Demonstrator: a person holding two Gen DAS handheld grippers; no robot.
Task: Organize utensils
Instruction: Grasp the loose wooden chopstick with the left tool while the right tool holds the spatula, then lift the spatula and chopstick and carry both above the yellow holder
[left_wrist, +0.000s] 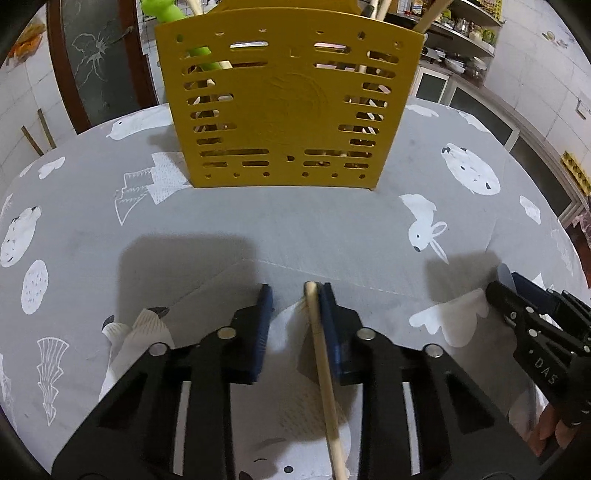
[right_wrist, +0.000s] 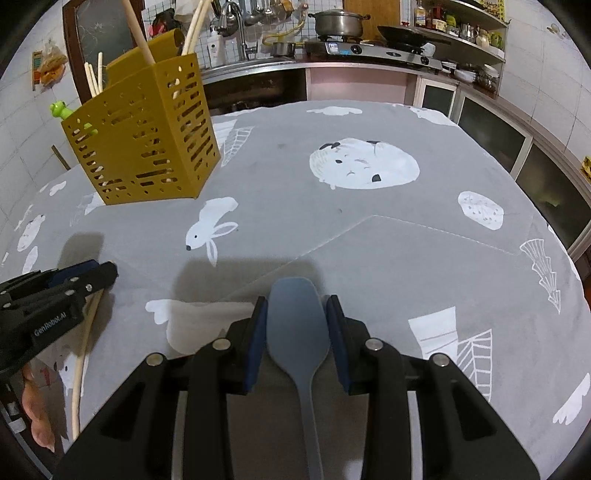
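Observation:
A yellow slotted utensil holder (left_wrist: 286, 107) stands on the grey tablecloth, straight ahead in the left wrist view and at far left in the right wrist view (right_wrist: 144, 136). It holds wooden sticks and a green-handled utensil (right_wrist: 61, 110). My left gripper (left_wrist: 295, 291) is open, with a wooden stick (left_wrist: 325, 376) lying between its fingers, against the right pad. My right gripper (right_wrist: 297, 304) is open around a grey-blue spatula (right_wrist: 297, 325) that lies on the table between the pads.
The round table carries a grey cloth with white animal prints (right_wrist: 364, 168). A kitchen counter with sink, stove and pot (right_wrist: 338, 22) runs behind the table. Shelves with jars (right_wrist: 465, 33) stand at the far right. My right gripper shows at the right edge of the left wrist view (left_wrist: 535, 325).

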